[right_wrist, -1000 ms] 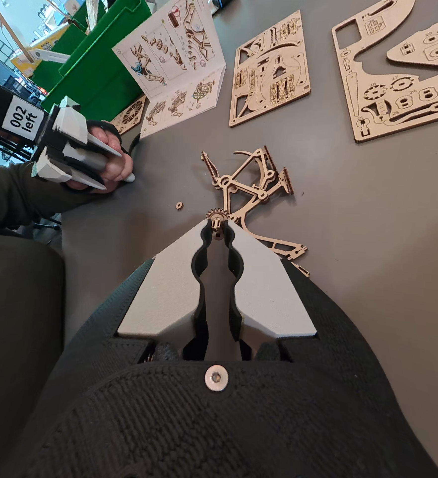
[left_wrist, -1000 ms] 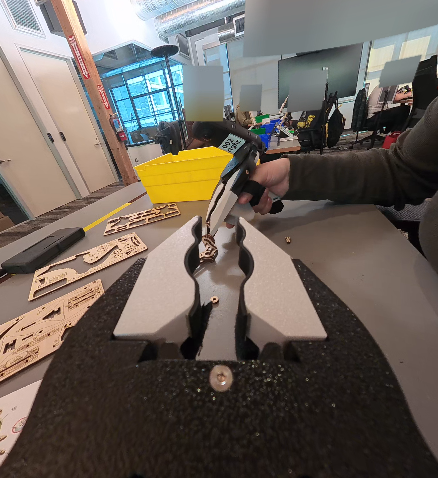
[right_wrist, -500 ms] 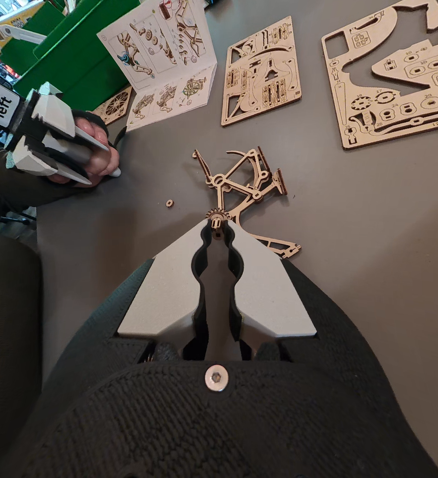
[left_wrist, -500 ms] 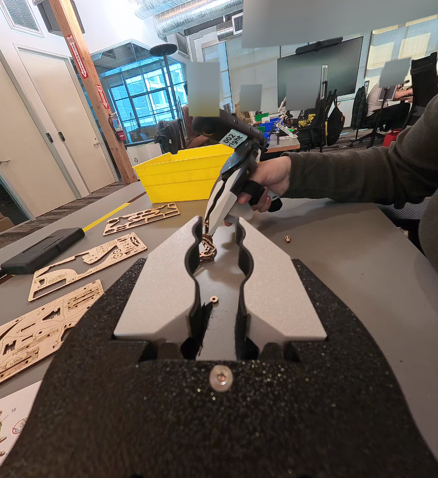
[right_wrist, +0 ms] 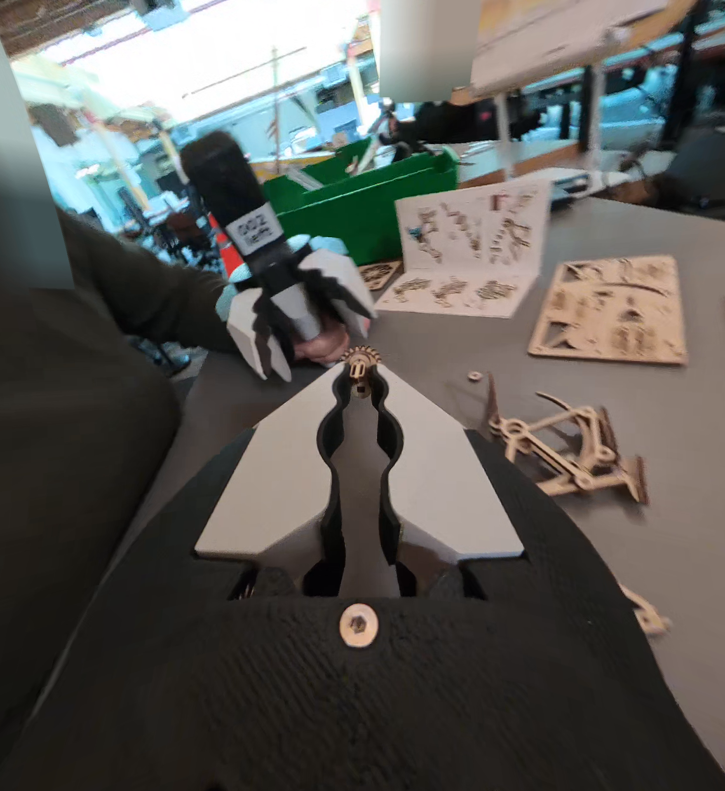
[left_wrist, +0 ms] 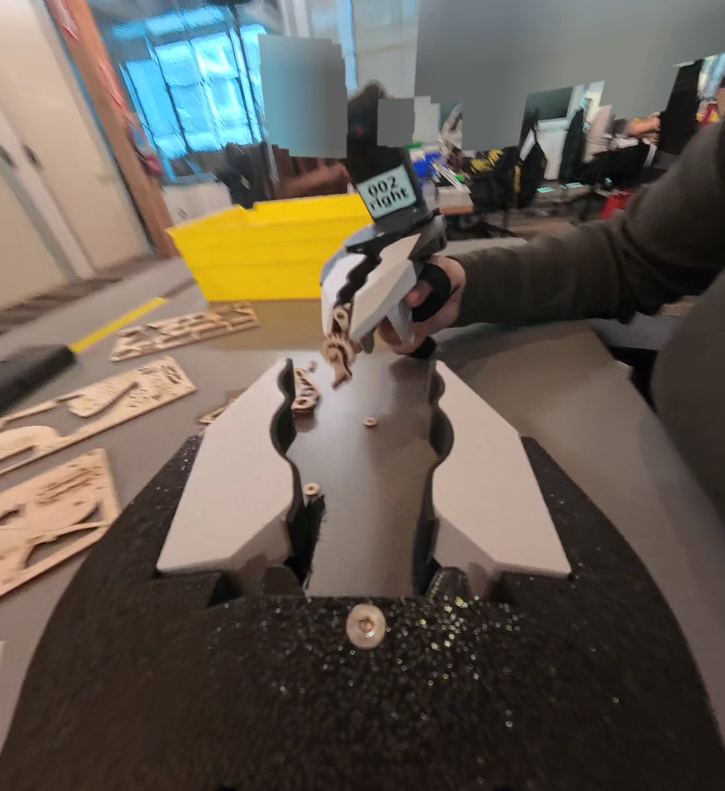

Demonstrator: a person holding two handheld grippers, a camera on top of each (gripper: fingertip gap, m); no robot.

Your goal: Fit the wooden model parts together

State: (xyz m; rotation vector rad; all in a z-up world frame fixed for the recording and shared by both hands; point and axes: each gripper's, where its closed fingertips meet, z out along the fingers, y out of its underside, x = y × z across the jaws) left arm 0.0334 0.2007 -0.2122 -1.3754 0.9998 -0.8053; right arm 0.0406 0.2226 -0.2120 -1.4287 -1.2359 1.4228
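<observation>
two grippers meet over the grey table (right_wrist: 609, 239): the right gripper (right_wrist: 359, 371) pinches a small wooden gear piece (right_wrist: 359, 358) aloft, the left gripper (left_wrist: 362, 376) gapes empty, the wooden frame (right_wrist: 566, 453), punched sheets (right_wrist: 609, 312), booklet (right_wrist: 467, 252) and green bin (right_wrist: 365, 205) lying about in a busy workshop.

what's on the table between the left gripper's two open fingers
In the left wrist view, the left gripper frames bare grey table with two small wooden washers, one beside its left finger.

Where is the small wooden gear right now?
The gear is pinched at the tips of the right tongs, lifted off the table, left of the frame piece.
</observation>
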